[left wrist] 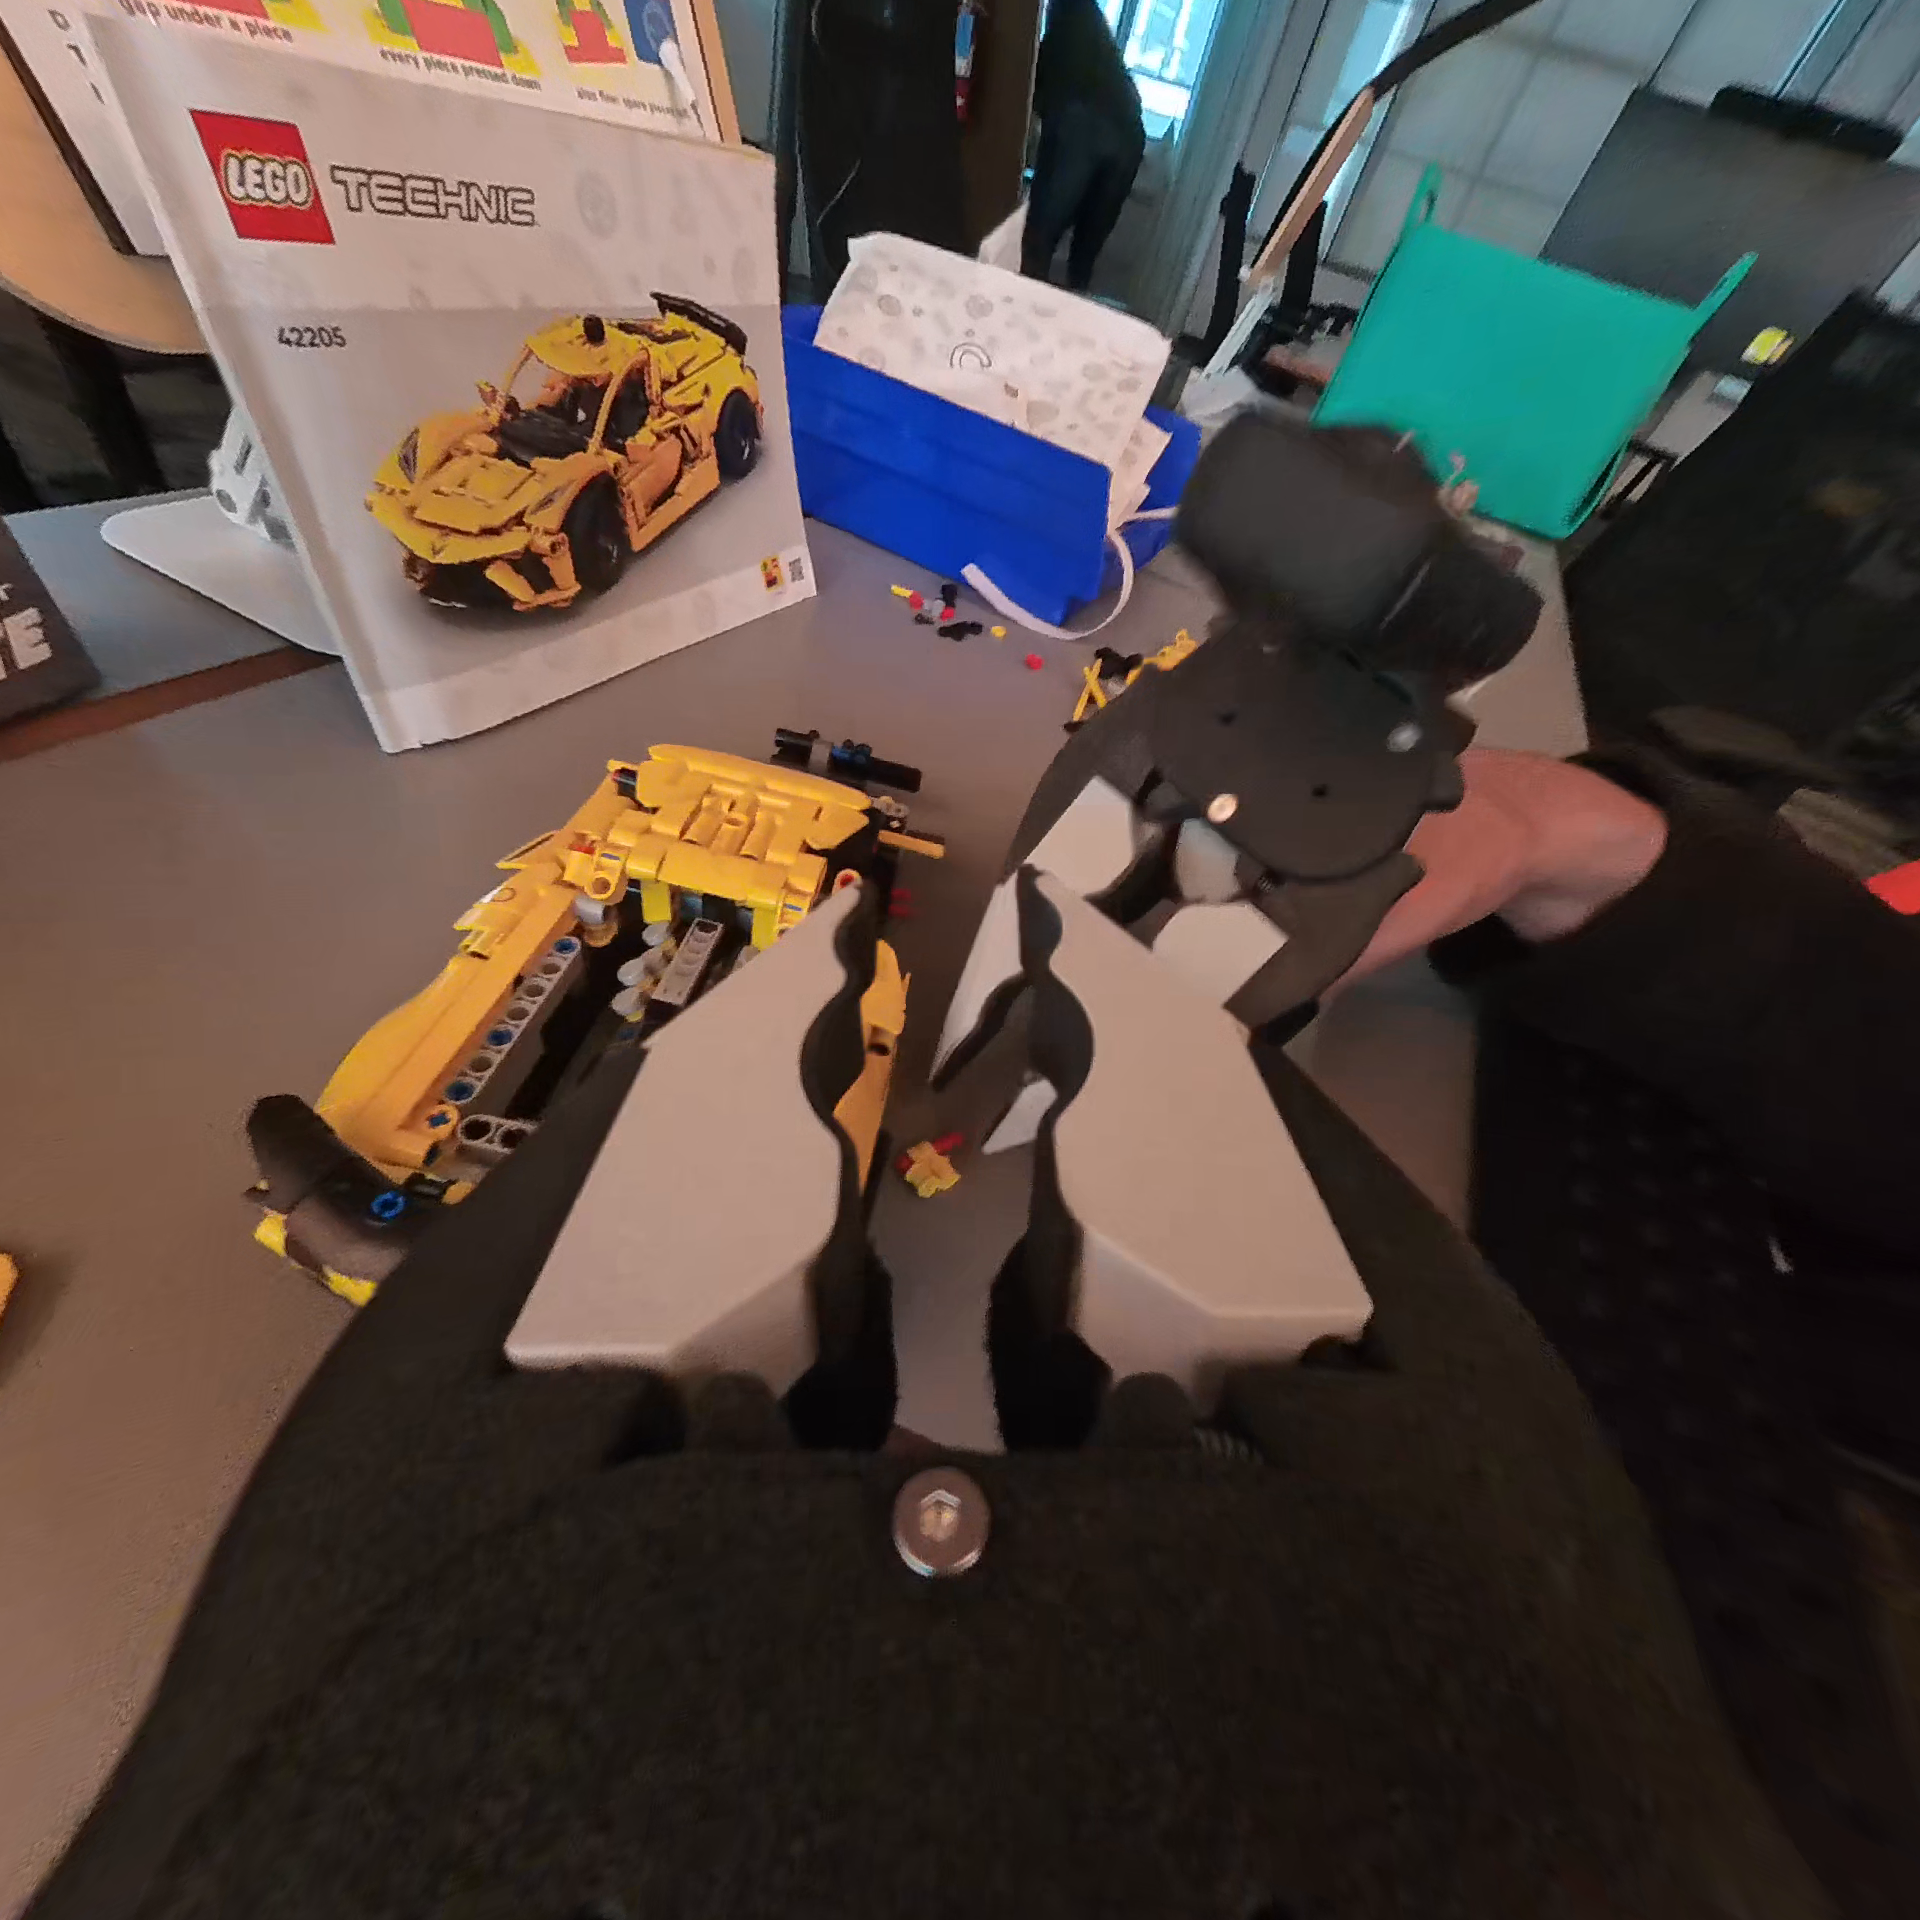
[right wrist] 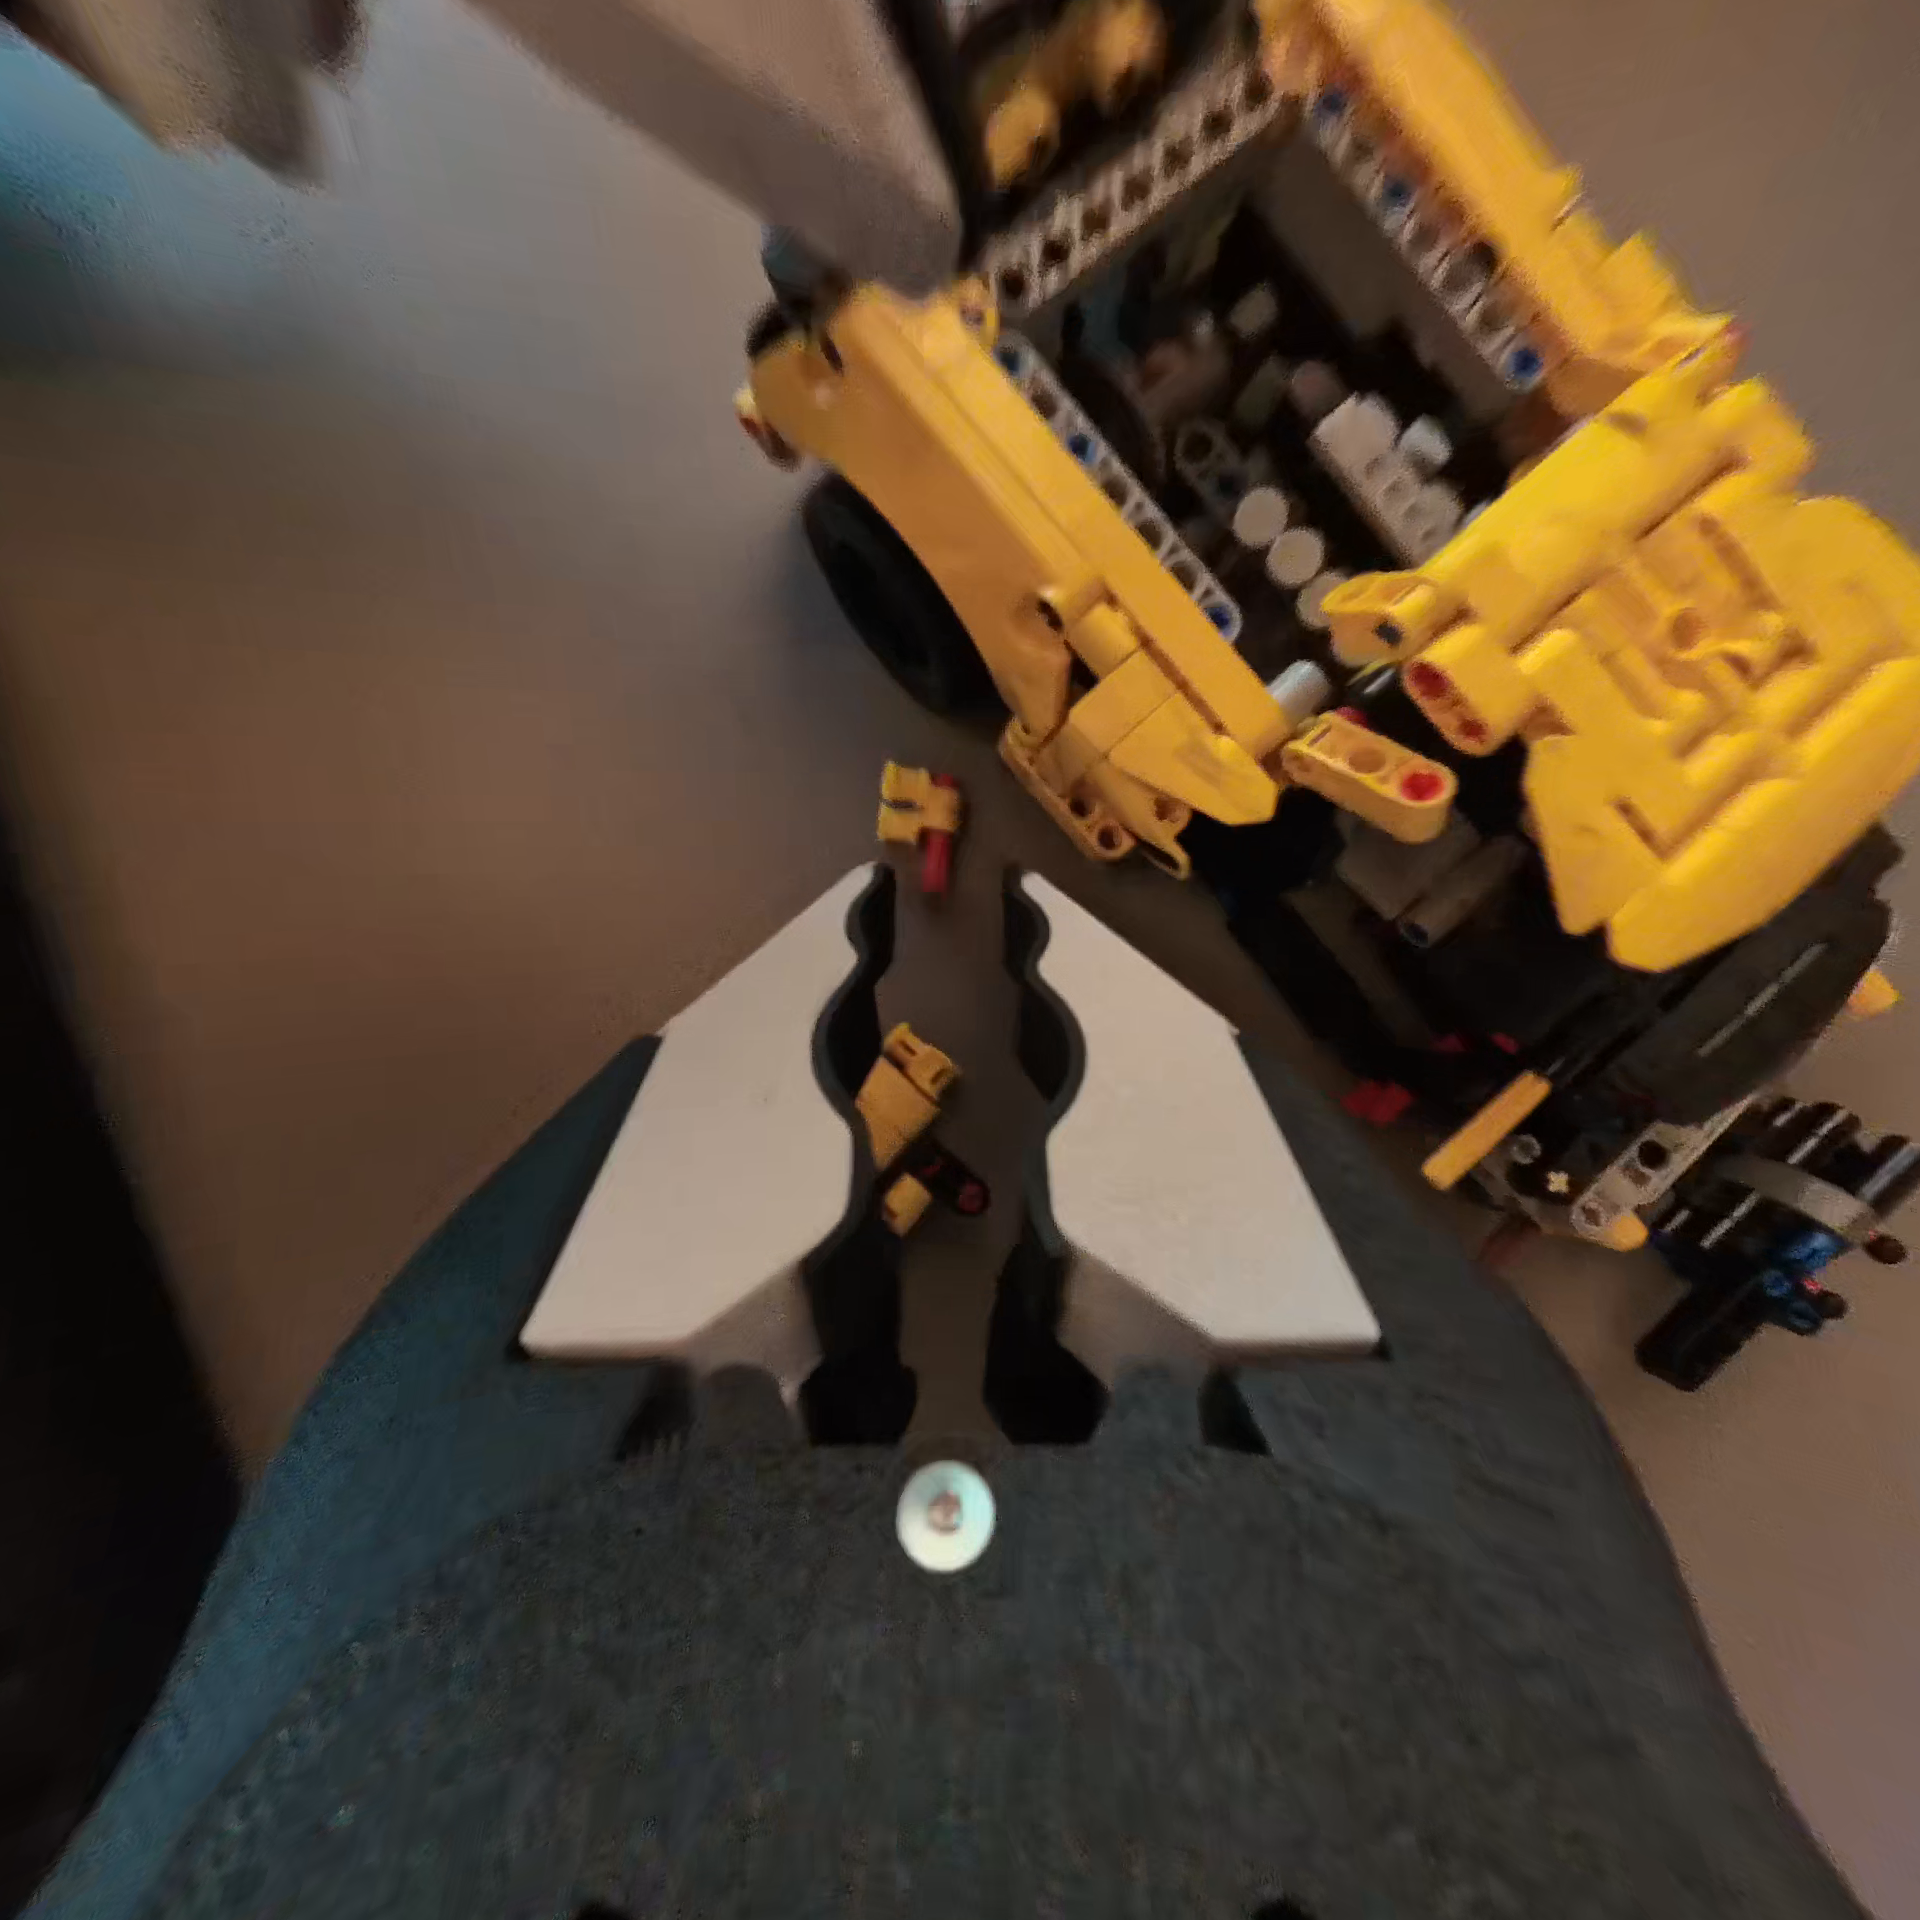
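Observation:
A partly built yellow toy-brick car (left wrist: 623,935) lies on the grey table (left wrist: 156,935). My left gripper (left wrist: 940,894) is open and empty, just above the car's right side. My right gripper (right wrist: 948,883) shows in the left wrist view (left wrist: 1247,831), held by a hand (left wrist: 1538,842), tips down at the table beside the car (right wrist: 1455,520). Its jaws stand apart around a small yellow-and-black piece (right wrist: 906,1107) that touches only the left pad. A second small yellow-and-red piece (right wrist: 920,821) lies just past its tips and also shows in the left wrist view (left wrist: 928,1164).
An instruction booklet (left wrist: 488,416) stands behind the car. A blue bin (left wrist: 935,468) holding a paper bag sits at the back, with loose small pieces (left wrist: 951,613) in front. A teal bag (left wrist: 1507,364) is farther right. The left gripper's grey finger (right wrist: 810,135) blurs near the car. My hands' fingertips stand some 11 cm from each other.

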Motion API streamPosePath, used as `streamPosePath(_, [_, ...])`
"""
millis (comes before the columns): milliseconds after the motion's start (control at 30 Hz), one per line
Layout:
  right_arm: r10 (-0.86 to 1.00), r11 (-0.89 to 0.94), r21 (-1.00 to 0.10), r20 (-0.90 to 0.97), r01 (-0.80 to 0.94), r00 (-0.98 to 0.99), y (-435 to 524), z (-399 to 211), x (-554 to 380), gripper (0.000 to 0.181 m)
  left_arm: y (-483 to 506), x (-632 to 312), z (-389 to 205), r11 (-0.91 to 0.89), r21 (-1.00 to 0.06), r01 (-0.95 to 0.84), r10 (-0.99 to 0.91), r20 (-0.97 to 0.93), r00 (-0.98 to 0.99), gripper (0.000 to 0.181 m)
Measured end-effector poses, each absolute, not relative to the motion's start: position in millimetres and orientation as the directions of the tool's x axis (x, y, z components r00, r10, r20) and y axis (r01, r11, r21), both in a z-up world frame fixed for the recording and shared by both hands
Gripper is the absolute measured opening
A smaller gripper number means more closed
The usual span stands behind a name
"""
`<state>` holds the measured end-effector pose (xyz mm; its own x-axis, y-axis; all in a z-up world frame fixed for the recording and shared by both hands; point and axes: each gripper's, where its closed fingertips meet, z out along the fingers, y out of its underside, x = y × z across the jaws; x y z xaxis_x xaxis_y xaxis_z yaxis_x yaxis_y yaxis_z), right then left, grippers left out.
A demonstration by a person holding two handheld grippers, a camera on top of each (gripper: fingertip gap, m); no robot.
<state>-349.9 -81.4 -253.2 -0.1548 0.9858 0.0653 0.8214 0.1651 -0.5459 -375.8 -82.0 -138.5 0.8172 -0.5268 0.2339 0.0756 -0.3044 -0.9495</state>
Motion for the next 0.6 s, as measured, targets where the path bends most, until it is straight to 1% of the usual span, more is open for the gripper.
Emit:
streamPosePath(33, [0.985,0.172,-0.493,0.059,0.853,-0.165,-81.2,-261.0,-348.6,0.020,-82.1,-377.5,-137.6,-0.303,-0.949,0.084,-0.524,0.240,0.817,0.026])
streamPosePath(67, [0.984,0.160,-0.496,0.008,0.853,-0.180,-87.8,-262.1,-352.4,0.020,-82.1,-379.4,-137.6,-0.304,-0.949,0.090,-0.520,0.244,0.819,0.026])
streamPosePath(100, [0.983,0.156,-0.509,-0.004,0.846,-0.183,-89.2,-262.4,-356.6,0.021,-81.9,-380.5,-137.6,-0.307,-0.947,0.096,-0.517,0.250,0.818,0.026])
streamPosePath(133, [0.983,0.165,-0.513,0.019,0.842,-0.180,-85.9,-262.9,-357.7,0.013,-82.1,-380.7,-137.3,-0.312,-0.944,0.105,-0.518,0.262,0.814,0.025])
streamPosePath(200, [0.980,0.183,-0.514,0.025,0.838,-0.198,-86.9,-262.9,-355.2,0.013,-82.6,-381.2,-137.0,-0.327,-0.937,0.126,-0.516,0.288,0.806,0.025])
streamPosePath(233, [0.977,0.201,-0.500,0.042,0.842,-0.209,-85.8,-262.9,-352.2,0.005,-82.6,-382.4,-137.7,-0.337,-0.931,0.138,-0.510,0.304,0.804,0.025])
streamPosePath(267, [0.972,0.231,-0.486,0.090,0.843,-0.215,-81.4,-261.7,-349.7,0.005,-82.6,-384.3,-139.8,-0.355,-0.923,0.151,-0.501,0.324,0.803,0.025])
streamPosePath(300, [0.959,0.283,-0.502,0.148,0.818,-0.241,-80.2,-255.9,-349.5,0.005,-82.7,-386.4,-143.6,-0.382,-0.910,0.162,-0.487,0.348,0.801,0.026])
streamPosePath(367, [0.921,0.388,-0.609,0.284,0.692,-0.267,-85.2,-227.0,-357.0,0.005,-85.6,-385.3,-152.6,-0.451,-0.873,0.184,-0.481,0.412,0.774,0.026])
streamPosePath(433, [0.885,0.463,-0.678,0.388,0.571,-0.257,-91.8,-197.0,-362.5,0.005,-90.1,-376.6,-156.0,-0.506,-0.839,0.200,-0.502,0.476,0.722,0.028])
streamPosePath(533, [0.802,0.586,-0.694,0.572,0.418,-0.174,-92.4,-160.7,-366.5,0.004,-95.5,-367.4,-155.8,-0.537,-0.818,0.205,-0.534,0.518,0.668,0.028])
streamPosePath(600, [0.763,0.632,-0.663,0.624,0.402,-0.170,-95.5,-156.1,-367.3,0.005,-98.4,-362.7,-150.5,-0.536,-0.814,0.224,-0.563,0.542,0.624,0.028])
